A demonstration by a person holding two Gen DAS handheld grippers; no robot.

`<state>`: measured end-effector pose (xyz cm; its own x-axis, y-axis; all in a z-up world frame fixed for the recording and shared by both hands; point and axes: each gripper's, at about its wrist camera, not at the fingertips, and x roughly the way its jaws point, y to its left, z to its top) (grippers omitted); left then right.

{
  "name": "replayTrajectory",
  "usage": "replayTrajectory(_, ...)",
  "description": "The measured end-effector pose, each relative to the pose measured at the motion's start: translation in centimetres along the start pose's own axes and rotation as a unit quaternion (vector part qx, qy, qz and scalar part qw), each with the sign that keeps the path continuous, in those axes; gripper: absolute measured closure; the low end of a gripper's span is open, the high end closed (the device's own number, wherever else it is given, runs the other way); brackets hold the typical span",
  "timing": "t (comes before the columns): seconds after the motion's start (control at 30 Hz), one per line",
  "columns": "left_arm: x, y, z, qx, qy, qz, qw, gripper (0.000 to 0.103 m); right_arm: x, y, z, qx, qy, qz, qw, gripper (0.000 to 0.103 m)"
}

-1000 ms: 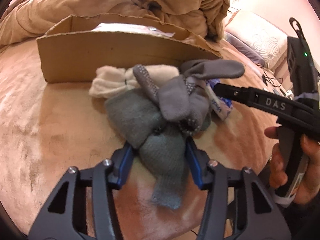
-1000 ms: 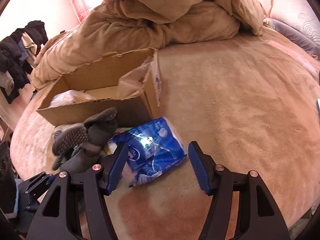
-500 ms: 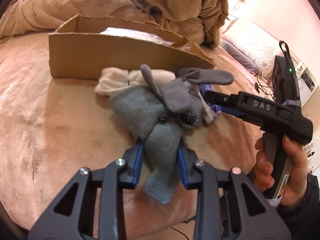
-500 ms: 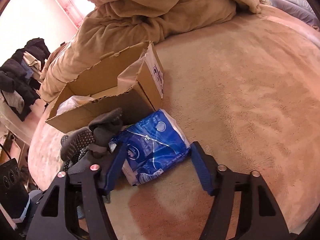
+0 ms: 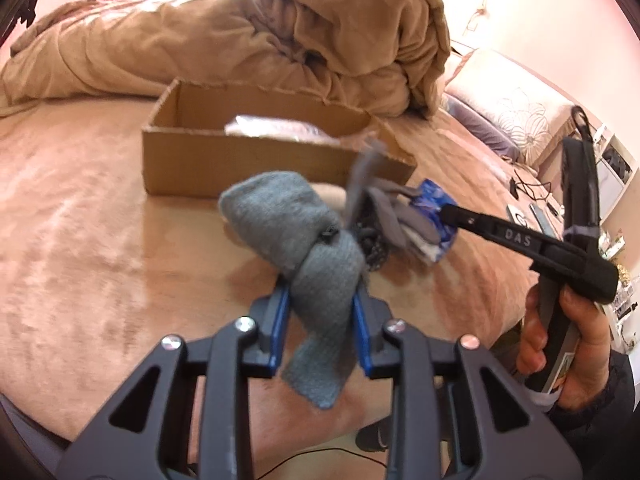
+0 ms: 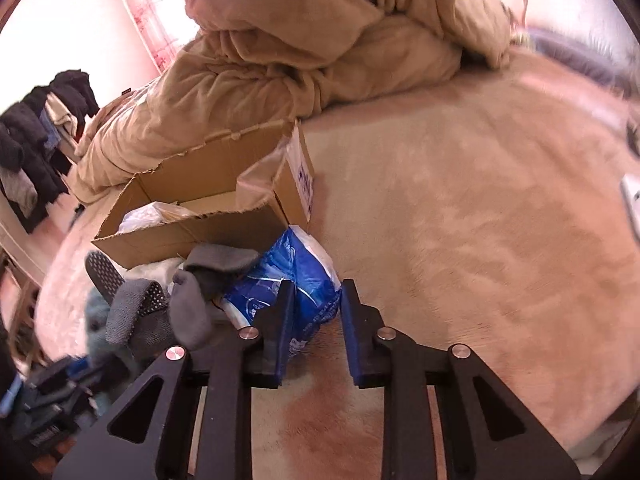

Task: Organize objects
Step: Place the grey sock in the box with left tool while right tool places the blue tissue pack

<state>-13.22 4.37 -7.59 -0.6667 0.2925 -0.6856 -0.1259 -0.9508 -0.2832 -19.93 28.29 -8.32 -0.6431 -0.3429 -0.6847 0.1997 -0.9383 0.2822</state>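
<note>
My left gripper [image 5: 320, 300] is shut on a grey knit sock [image 5: 296, 232] and holds it lifted off the bed. Dark grey dotted socks [image 5: 384, 212] hang tangled with it; they also show in the right wrist view [image 6: 176, 304]. My right gripper [image 6: 314, 300] is shut on a blue plastic pack [image 6: 288, 276], which lies against the box corner; the pack also shows in the left wrist view [image 5: 434, 208]. An open cardboard box [image 5: 240, 160] stands behind, also seen in the right wrist view [image 6: 208, 208], with a white bag [image 6: 148, 214] inside.
A heaped tan duvet [image 5: 280, 40] lies behind the box on the tan bed cover [image 6: 480, 220]. A pillow [image 5: 516, 116] lies at the far right. Dark clothes [image 6: 36, 140] hang at the left. A cream sock [image 6: 154, 270] lies by the box.
My left gripper has closed on the grey sock and lifted it, dragging the dark socks up. My right gripper has closed on the blue pack.
</note>
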Motion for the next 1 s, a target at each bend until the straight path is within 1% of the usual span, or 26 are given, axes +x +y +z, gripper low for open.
replayTrajectory(0.13, -1.9, 0.1, 0.9, 0.0, -0.016, 0.008, 0.9998, 0.074, -2.3, 0.5, 0.2, -0.014, -0.023, -0.019, 0.999, 0.079)
replayTrajectory(0.33, -4.8, 0.2, 2.3, 0.001, -0.035, 0.01, 0.9993, 0.074, -5.8, 1.1, 1.4, -0.011, -0.051, -0.021, 0.998, 0.079)
replayTrajectory(0.47, -7.2, 0.4, 3.0, 0.002, -0.052, 0.011, 0.9986, 0.074, -8.3, 2.2, 2.3, -0.021, -0.071, -0.024, 0.997, 0.079)
replayTrajectory(0.57, -8.3, 0.5, 3.7, 0.007, -0.054, 0.017, 0.9984, 0.074, -10.0, 3.5, 3.2, -0.035, -0.085, -0.022, 0.996, 0.079)
replayTrajectory(0.77, -9.7, 1.0, 5.3, 0.014, -0.059, 0.023, 0.9979, 0.074, -11.5, 4.9, 4.6, -0.045, -0.096, -0.018, 0.994, 0.079)
replayTrajectory(0.83, -10.0, 1.3, 6.1, 0.021, -0.065, 0.026, 0.9973, 0.074, -11.4, 5.4, 4.8, -0.045, -0.095, -0.014, 0.994, 0.079)
replayTrajectory(0.9, -10.1, 1.7, 6.8, 0.02, -0.067, 0.021, 0.9973, 0.074, -10.9, 5.9, 5.0, -0.048, -0.089, -0.011, 0.995, 0.079)
replayTrajectory(1.0, -9.9, 2.1, 8.0, 0.031, -0.075, 0.029, 0.9963, 0.074, -10.6, 7.1, 5.5, -0.063, -0.09, -0.008, 0.994, 0.078)
